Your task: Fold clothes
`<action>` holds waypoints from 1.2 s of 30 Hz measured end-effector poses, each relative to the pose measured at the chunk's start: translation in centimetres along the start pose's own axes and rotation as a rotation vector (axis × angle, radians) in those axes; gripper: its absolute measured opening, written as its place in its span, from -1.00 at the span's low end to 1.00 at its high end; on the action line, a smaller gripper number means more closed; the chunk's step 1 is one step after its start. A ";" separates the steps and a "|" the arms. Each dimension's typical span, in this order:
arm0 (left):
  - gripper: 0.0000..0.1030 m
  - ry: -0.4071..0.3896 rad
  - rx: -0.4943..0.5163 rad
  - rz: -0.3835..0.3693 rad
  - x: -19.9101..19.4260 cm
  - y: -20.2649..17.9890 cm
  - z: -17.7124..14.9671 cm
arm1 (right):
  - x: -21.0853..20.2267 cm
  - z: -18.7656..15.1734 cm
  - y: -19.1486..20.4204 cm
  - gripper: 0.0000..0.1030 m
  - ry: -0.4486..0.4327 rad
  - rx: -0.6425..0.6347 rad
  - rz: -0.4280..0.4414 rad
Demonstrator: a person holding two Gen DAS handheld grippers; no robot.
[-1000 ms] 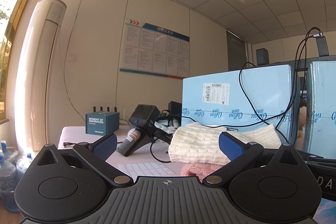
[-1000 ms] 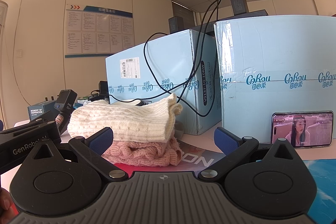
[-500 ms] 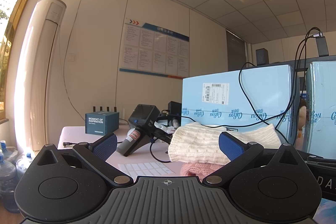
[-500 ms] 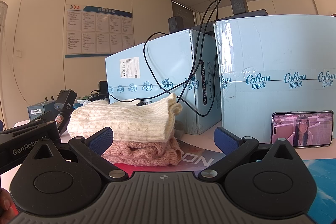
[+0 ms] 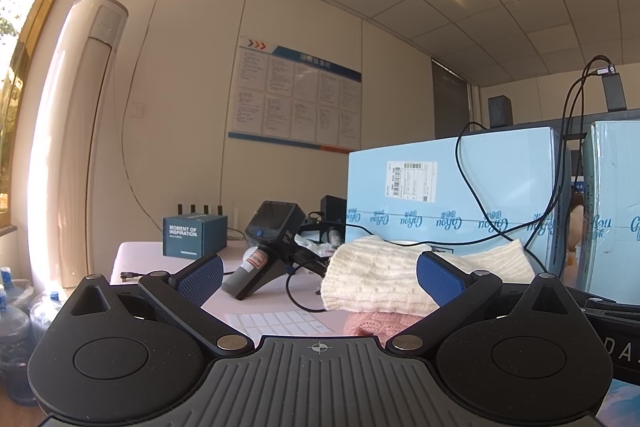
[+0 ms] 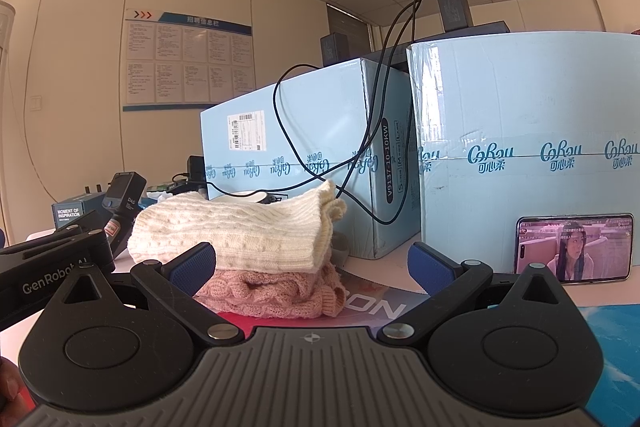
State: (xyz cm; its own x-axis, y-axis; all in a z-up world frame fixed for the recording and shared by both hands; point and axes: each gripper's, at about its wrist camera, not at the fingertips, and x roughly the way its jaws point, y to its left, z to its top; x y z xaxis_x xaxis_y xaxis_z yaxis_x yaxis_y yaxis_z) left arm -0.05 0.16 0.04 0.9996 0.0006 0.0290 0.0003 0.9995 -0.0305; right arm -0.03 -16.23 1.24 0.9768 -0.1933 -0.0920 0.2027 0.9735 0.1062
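Observation:
A folded cream knit sweater (image 6: 244, 231) lies on top of a folded pink knit sweater (image 6: 280, 291) on the table; both also show in the left wrist view, cream sweater (image 5: 384, 283) over pink sweater (image 5: 368, 325). My right gripper (image 6: 312, 263) is open, held just in front of the stack with nothing between its blue pads. My left gripper (image 5: 320, 277) is open too, to the left of the stack and short of it, holding nothing. Part of the left gripper's body (image 6: 52, 263) shows at the left of the right wrist view.
Two light blue cartons (image 6: 320, 155) (image 6: 528, 147) stand behind the stack, with black cables (image 6: 360, 163) hanging over them. A phone (image 6: 574, 247) leans on the right carton. A handheld scanner (image 5: 272, 251) and a small dark box (image 5: 192, 235) sit at the left; water bottles (image 5: 16, 339) stand on the floor.

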 end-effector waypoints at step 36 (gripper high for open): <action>1.00 0.029 -0.123 -0.099 0.6 1.7 0.0 | -1.7 -0.1 0.2 1.00 -0.045 0.010 -0.189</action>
State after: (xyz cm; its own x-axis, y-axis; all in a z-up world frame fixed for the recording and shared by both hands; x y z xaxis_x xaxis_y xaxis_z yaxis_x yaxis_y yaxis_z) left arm 0.56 1.88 -0.03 0.9949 -0.1005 0.0087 0.1007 0.9834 -0.1509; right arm -1.66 -15.74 1.35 0.9235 -0.3779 -0.0665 0.3830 0.9182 0.1011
